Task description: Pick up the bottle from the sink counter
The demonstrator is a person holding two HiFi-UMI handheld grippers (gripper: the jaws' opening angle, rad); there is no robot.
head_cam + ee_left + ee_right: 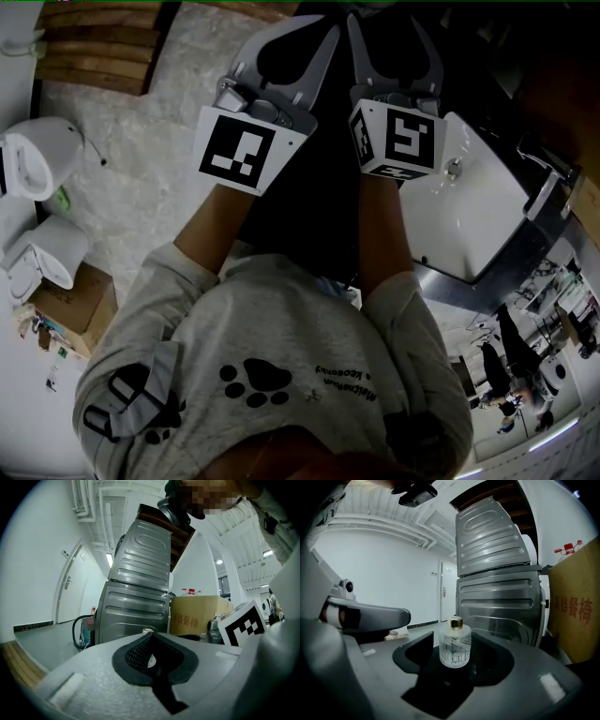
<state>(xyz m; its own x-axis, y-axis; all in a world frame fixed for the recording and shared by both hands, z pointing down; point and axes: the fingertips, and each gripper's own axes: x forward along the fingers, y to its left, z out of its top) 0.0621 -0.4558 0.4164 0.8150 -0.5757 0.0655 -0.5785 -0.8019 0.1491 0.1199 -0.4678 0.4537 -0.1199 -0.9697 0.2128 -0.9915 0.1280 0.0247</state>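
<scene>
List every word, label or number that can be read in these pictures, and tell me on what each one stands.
"餐椅": red characters on the cardboard box; the characters before them are not clear enough to read.
Shirt: a small line of print beside the paw print, too small to read.
Bottle: only a line drawing, no readable word.

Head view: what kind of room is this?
Probably a bathroom or washroom: there's a white sink with a tap, and what looks like a white toilet on the floor.
</scene>
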